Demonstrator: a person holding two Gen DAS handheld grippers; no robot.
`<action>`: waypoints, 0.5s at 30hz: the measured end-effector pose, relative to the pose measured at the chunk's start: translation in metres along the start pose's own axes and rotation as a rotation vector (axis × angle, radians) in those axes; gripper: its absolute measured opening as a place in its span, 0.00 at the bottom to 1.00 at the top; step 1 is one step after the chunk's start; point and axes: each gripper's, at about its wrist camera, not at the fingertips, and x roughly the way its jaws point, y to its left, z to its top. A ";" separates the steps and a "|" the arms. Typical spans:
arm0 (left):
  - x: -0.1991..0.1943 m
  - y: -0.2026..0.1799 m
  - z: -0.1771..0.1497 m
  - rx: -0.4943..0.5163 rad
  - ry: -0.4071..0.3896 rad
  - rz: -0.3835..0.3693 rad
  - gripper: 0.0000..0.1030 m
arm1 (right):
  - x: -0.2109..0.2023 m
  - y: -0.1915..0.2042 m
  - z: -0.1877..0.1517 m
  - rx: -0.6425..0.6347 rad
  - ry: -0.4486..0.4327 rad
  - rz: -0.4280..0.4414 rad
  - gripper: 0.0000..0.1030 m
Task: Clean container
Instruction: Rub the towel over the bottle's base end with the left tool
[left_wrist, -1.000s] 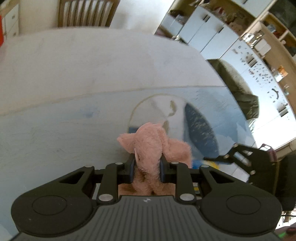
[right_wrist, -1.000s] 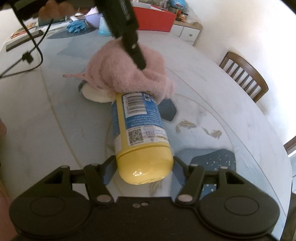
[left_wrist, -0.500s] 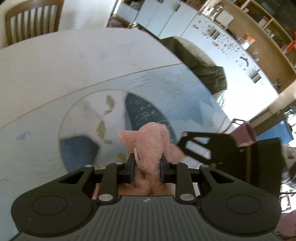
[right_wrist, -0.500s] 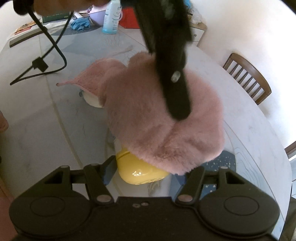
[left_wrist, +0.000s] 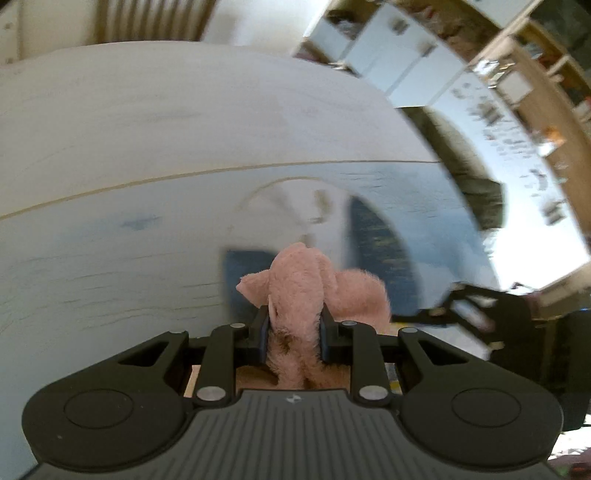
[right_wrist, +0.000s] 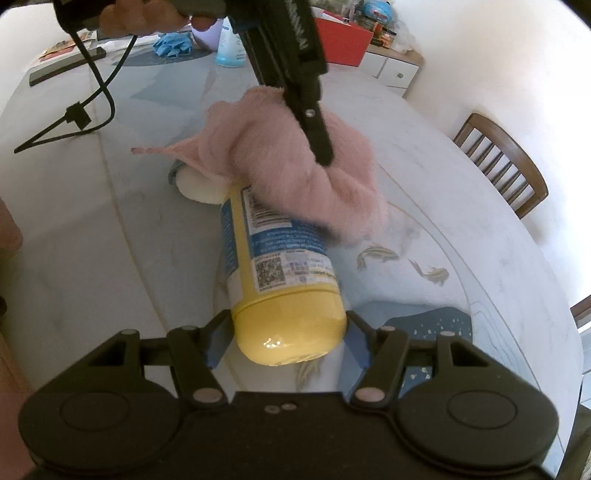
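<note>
My right gripper (right_wrist: 290, 339) clamps yellow bottle (right_wrist: 284, 288); left gripper (left_wrist: 294, 326) pinches pink cloth (right_wrist: 295, 166). Risk: hard rubbing twists bottle loose.

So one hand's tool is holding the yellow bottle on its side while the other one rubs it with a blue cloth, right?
Nearly. The cloth is pink, not blue, as the right wrist view shows. The rest holds: the right gripper clamps the yellow bottle lying on its side, and the left gripper rubs it with the cloth pinched in its fingers.
</note>
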 end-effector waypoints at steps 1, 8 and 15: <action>0.004 0.006 -0.003 -0.006 0.018 0.027 0.23 | 0.000 0.000 0.000 0.000 0.000 0.001 0.61; -0.023 0.003 0.002 -0.003 -0.047 -0.024 0.23 | -0.003 0.000 -0.003 0.007 0.003 -0.001 0.61; -0.050 -0.048 0.014 0.121 -0.095 -0.143 0.24 | -0.003 0.000 -0.002 0.010 0.004 -0.002 0.61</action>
